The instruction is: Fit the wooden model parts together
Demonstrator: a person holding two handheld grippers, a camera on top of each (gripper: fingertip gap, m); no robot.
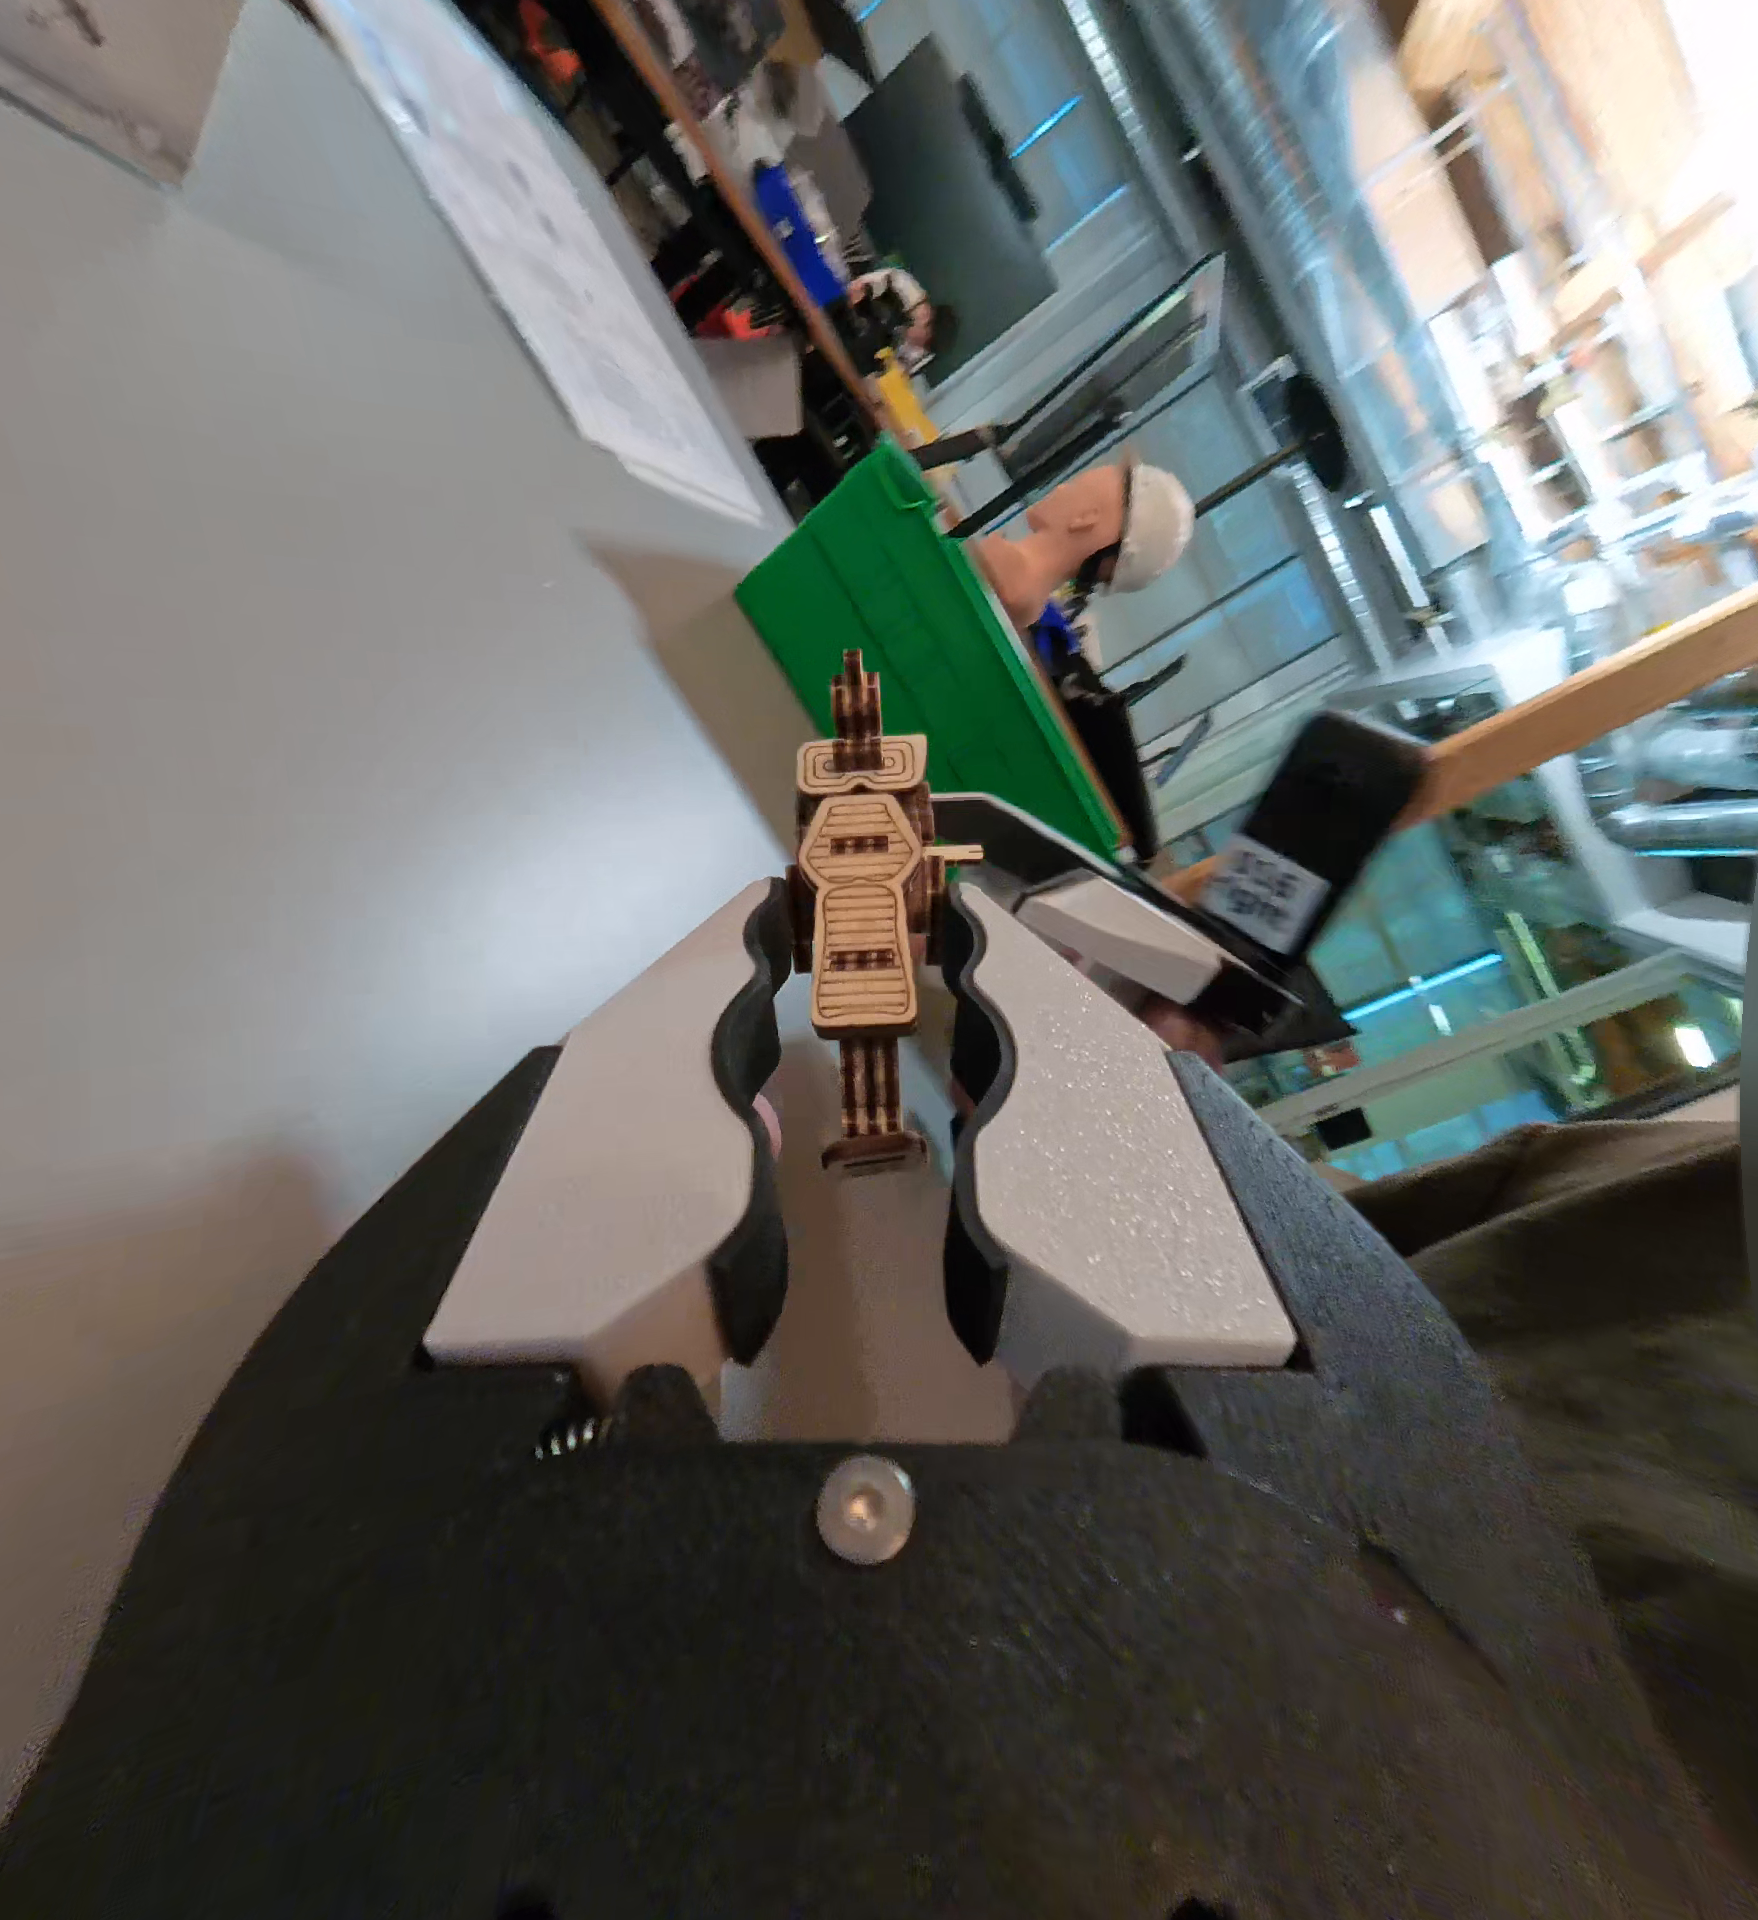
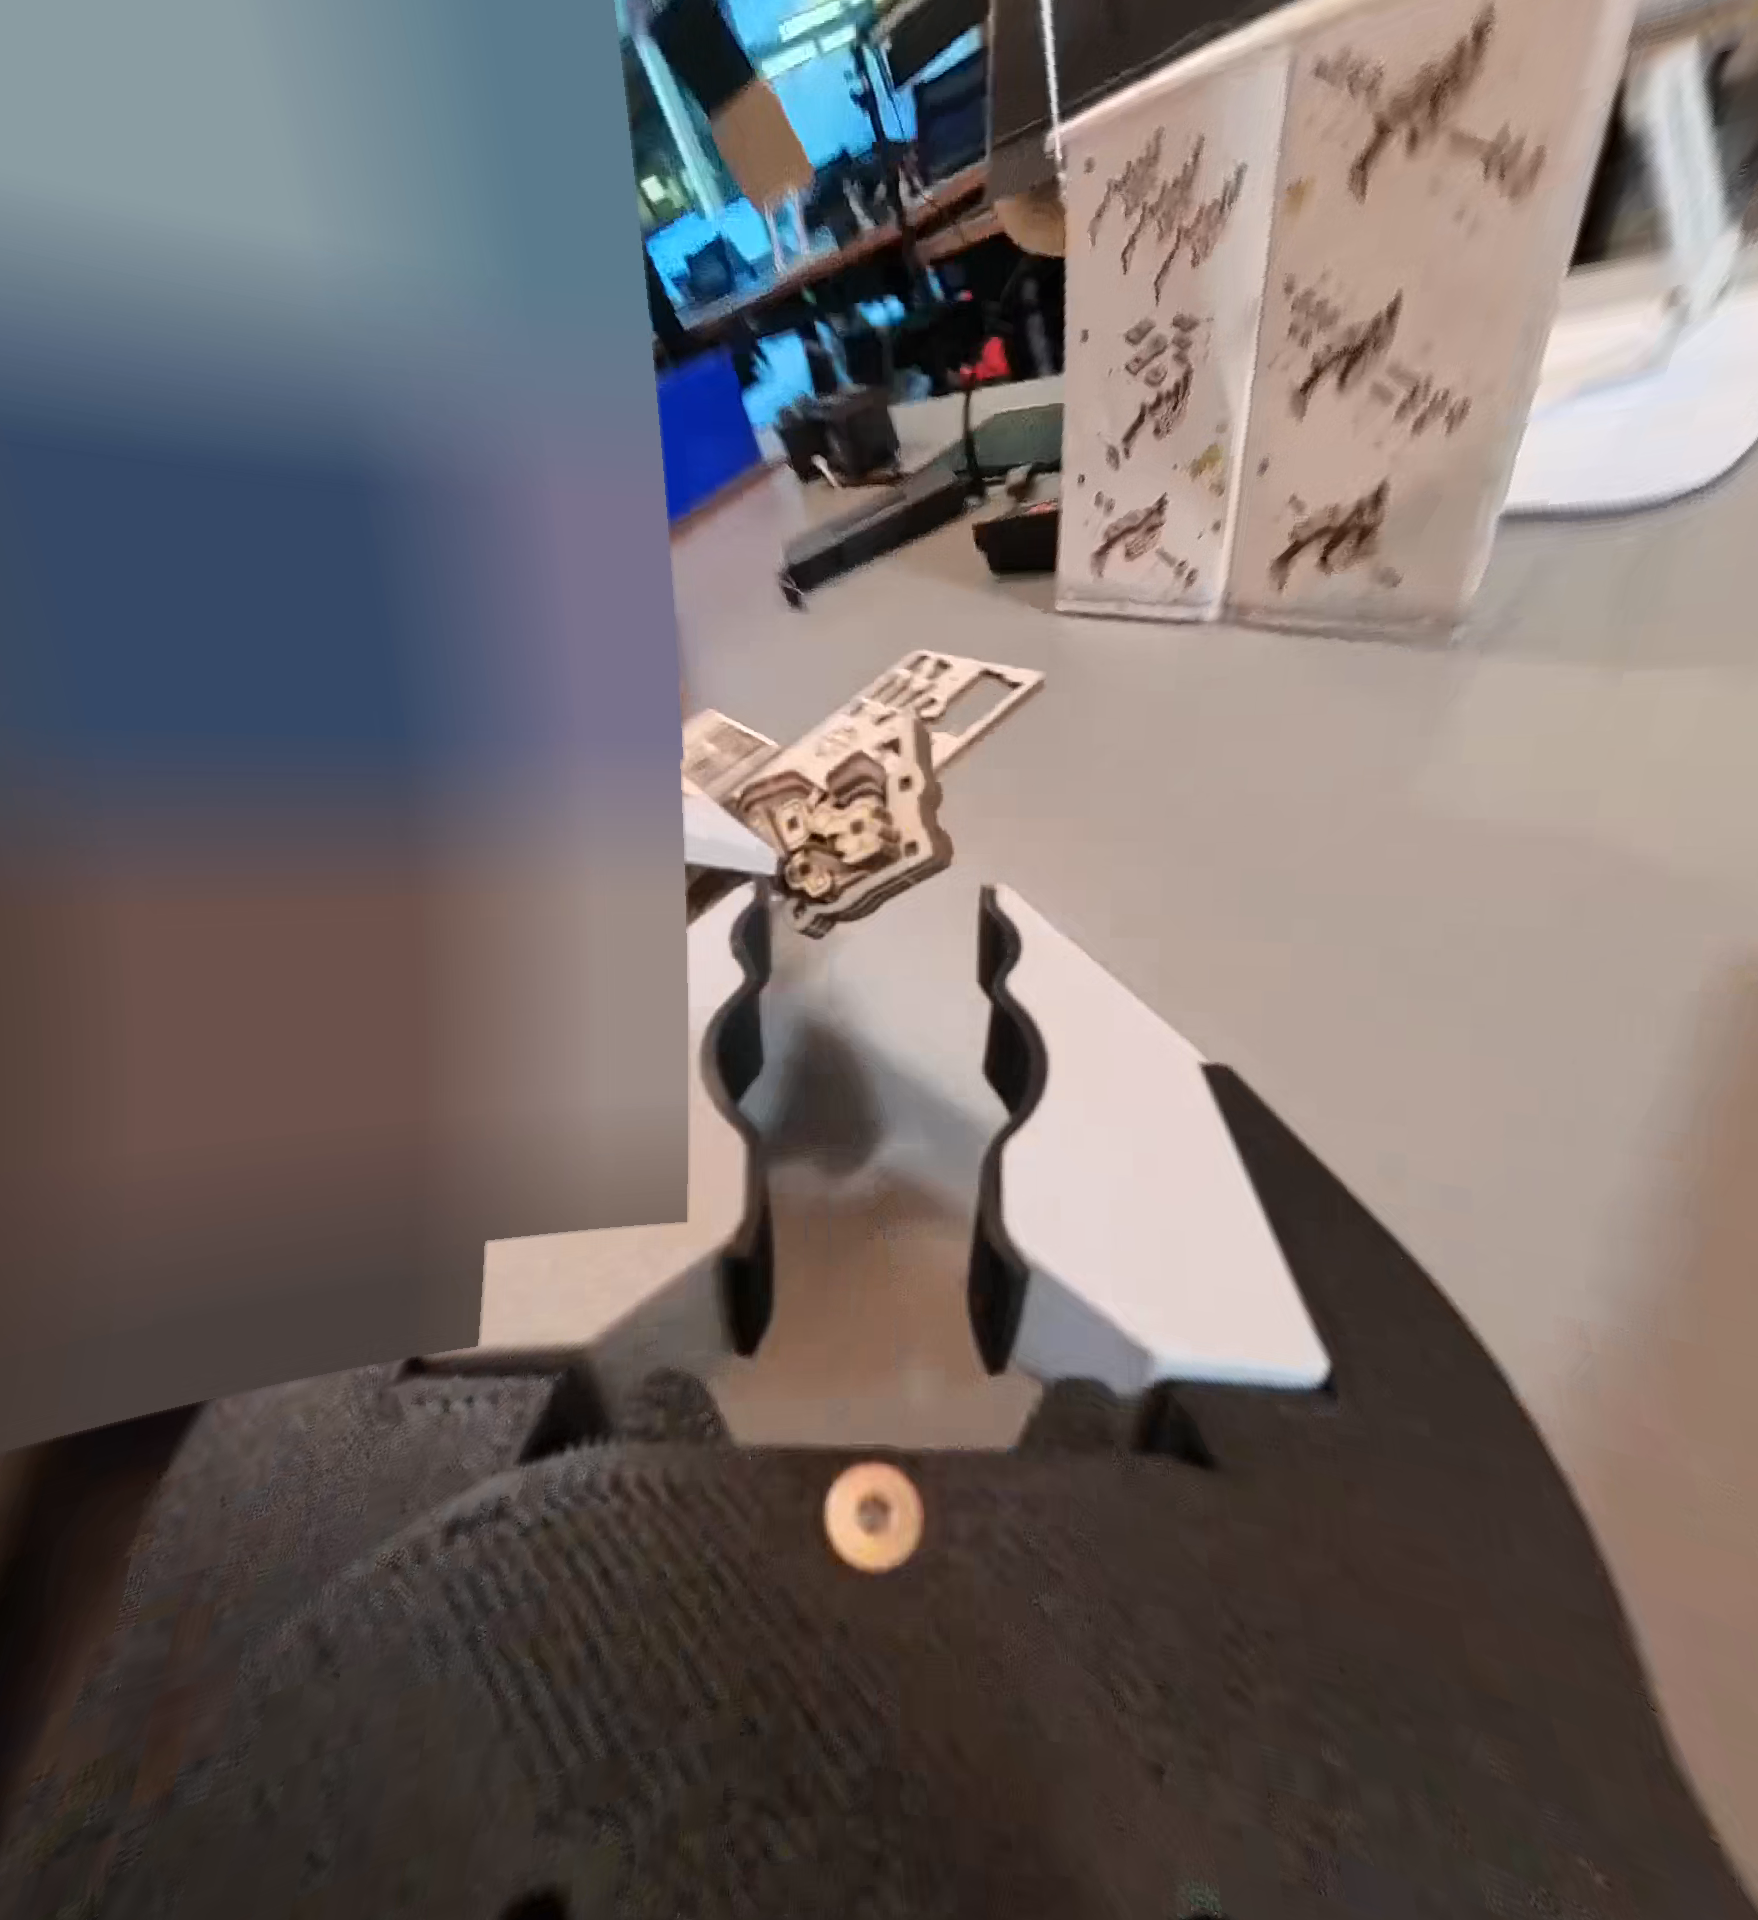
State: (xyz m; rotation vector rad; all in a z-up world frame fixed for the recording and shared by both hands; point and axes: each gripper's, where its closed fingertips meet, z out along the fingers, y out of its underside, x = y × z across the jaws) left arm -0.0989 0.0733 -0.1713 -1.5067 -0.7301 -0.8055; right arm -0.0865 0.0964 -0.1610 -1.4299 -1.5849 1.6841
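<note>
My left gripper [image 1: 862, 914] is shut on a small wooden model [image 1: 859, 904], pinched at its middle between the fingertip pads. The model is a layered, engraved light-wood piece held up off the grey table [image 1: 283, 831], with a thin peg sticking out on its right side. The same model [image 2: 844, 831] shows in the right wrist view, held by a grey fingertip of the left gripper [image 2: 729, 842]. My right gripper [image 2: 875, 909] is open and empty, its tips just below and in front of the model. It also shows in the left wrist view [image 1: 1114, 925], close to the right of the model.
A punched-out wooden parts sheet [image 2: 958, 691] lies on the table beyond the model. A folded white instruction sheet [image 2: 1270, 364] stands behind it. A green crate [image 1: 906, 644], a flat paper sheet [image 1: 563, 260] and a dummy head with a white helmet [image 1: 1114, 530] lie farther off. The grippers are tip to tip, or close to it.
</note>
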